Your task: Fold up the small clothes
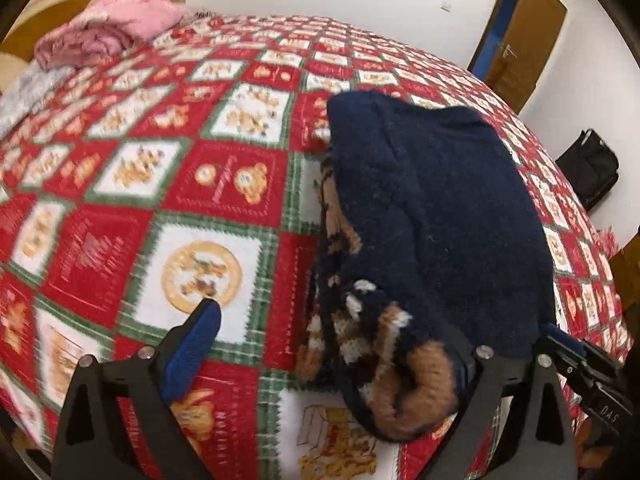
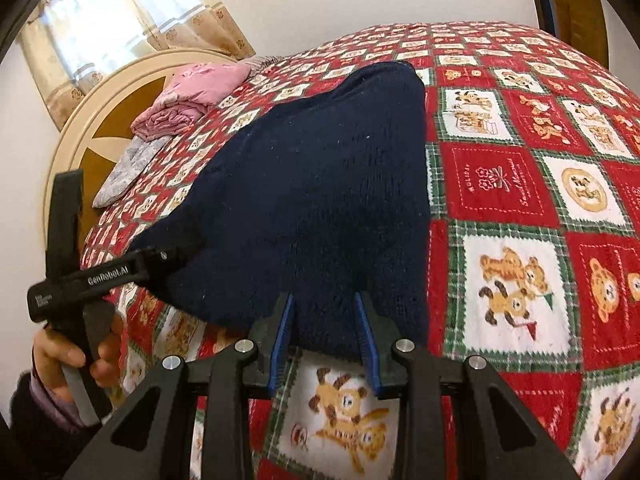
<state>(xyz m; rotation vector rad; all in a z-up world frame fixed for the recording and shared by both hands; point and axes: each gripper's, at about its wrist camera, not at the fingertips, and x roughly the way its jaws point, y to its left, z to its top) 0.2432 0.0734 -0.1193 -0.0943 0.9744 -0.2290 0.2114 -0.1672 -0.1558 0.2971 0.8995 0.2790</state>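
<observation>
So the right gripper (image 2: 326, 334) has its jaws half closed around the near hem of the navy sweater (image 2: 320, 184), though I can't tell if the pads actually bite yet. The left gripper (image 1: 336, 344) is spread wide, with a bunched patterned cuff sitting between its fingers, not pinched. The sweater lies partly folded on the bed (image 2: 516, 200), spreading away from both. Looks thick, soft and floppy, not slippery. I'd grab it by the hem corners.
</observation>
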